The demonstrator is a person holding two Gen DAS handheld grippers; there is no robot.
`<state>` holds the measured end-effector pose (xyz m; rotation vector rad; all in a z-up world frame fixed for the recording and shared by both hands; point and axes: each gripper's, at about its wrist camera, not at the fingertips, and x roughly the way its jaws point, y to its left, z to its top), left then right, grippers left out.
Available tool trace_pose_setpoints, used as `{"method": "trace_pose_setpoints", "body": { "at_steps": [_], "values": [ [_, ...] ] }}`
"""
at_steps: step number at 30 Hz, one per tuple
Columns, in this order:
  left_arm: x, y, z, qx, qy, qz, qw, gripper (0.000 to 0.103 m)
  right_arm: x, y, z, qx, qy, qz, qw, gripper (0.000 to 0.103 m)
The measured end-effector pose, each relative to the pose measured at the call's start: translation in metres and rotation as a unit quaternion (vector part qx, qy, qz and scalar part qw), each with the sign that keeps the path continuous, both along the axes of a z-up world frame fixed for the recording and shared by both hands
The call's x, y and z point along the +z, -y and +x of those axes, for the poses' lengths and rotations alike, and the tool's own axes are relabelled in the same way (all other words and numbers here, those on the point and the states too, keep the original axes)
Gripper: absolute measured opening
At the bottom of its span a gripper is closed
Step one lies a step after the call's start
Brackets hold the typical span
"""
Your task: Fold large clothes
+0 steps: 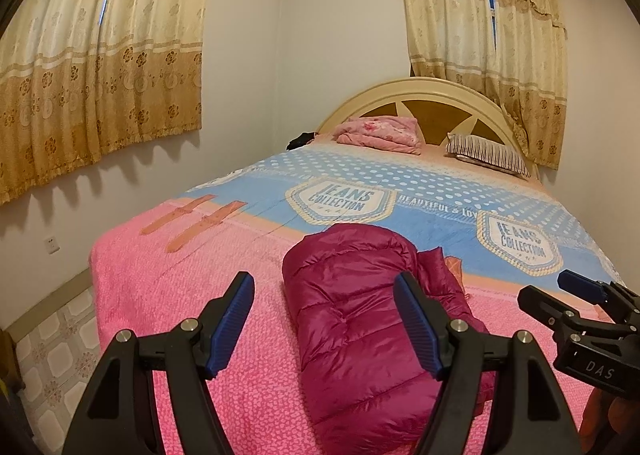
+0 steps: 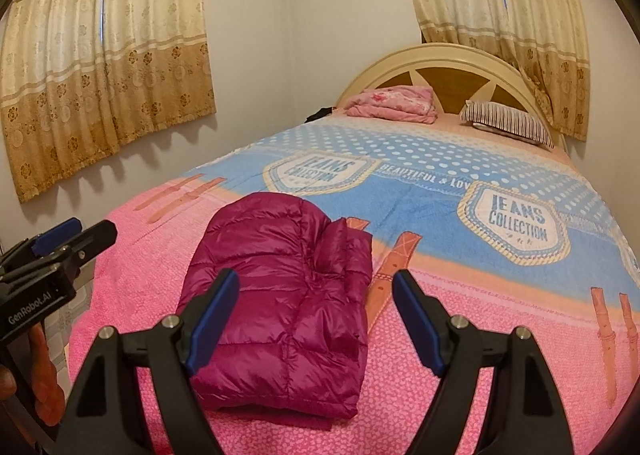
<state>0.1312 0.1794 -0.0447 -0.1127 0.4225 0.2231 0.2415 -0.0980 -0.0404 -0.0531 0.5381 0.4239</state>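
My left gripper (image 1: pixel 324 319) hangs over the near end of the bed (image 1: pixel 160 275), jaws apart, nothing between the pads; my right gripper (image 2: pixel 316 315) the same, just beside it; the magenta puffer jacket (image 2: pixel 280 295) lies folded on the pink near part of the bedspread, touched by neither; a striped pillow (image 2: pixel 508 123) far right by the headboard (image 2: pixel 440 55).

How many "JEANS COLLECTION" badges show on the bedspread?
2: one badge mid-bed beyond the folded magenta jacket, another badge toward the right edge. More may be hidden.
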Motion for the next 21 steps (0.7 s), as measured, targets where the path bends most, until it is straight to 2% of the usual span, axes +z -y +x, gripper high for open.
{"method": "trace_pose_setpoints", "body": {
  "at_steps": [21],
  "values": [
    [-0.0035, -0.0005, 0.0022, -0.001, -0.003, 0.001, 1.0000, 0.073, -0.0002, 0.0029, -0.0010, 0.003, -0.002, -0.001, 1.000, 0.082]
  ]
}}
